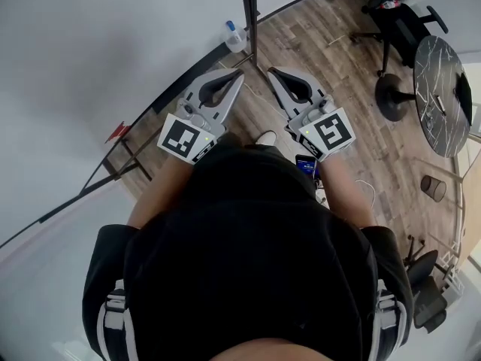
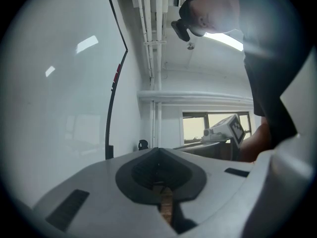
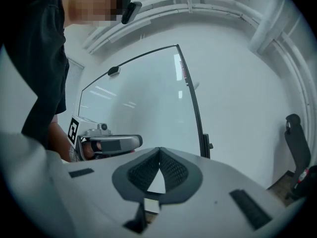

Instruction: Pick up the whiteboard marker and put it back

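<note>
Left tool (image 1: 239, 75) and right tool (image 1: 272, 72) (both closed, empty) hover beside whiteboard (image 1: 75, 66).

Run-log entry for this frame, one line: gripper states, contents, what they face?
left gripper: shut, empty | right gripper: shut, empty | both: side by side, facing whiteboard | marker: not seen in any view

Your left gripper (image 1: 239, 74) and right gripper (image 1: 272, 71) sit side by side at the upper middle of the head view, tips close together just below a post (image 1: 249, 21). The whiteboard (image 1: 90, 66) fills the upper left. A bottle (image 1: 234, 36) stands just left of the post. At the right edge is a round table (image 1: 440, 96), with an office chair (image 1: 398, 13) above it.
</note>
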Motion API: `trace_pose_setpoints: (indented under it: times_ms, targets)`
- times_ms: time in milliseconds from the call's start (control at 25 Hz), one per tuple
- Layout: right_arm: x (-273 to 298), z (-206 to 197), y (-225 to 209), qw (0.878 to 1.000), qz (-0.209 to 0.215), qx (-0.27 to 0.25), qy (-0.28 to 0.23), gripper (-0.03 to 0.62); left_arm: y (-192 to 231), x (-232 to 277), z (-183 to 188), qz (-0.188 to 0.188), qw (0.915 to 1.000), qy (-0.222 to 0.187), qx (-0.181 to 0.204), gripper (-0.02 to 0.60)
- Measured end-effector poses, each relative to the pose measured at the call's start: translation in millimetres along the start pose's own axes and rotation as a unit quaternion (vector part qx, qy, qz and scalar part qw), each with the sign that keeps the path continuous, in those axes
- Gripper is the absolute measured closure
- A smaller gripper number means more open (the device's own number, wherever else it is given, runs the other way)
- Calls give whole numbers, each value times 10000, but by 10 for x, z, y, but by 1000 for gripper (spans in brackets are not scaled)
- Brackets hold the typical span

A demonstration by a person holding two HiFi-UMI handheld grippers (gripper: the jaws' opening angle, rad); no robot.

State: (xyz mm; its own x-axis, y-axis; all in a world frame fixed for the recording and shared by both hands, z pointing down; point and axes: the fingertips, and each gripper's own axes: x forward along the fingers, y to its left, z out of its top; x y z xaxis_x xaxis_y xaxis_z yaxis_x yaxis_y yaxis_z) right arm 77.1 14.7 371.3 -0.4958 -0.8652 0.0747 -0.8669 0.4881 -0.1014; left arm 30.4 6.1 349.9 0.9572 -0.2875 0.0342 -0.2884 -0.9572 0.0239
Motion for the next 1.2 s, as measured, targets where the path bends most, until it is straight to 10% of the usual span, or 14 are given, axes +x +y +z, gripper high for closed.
trace_pose_setpoints:
  times_ms: [1200]
  targets:
    - [1552, -632, -747, 9926, -270, 86, 1179, 592, 1250, 282, -300, -43, 9996, -161, -243, 578]
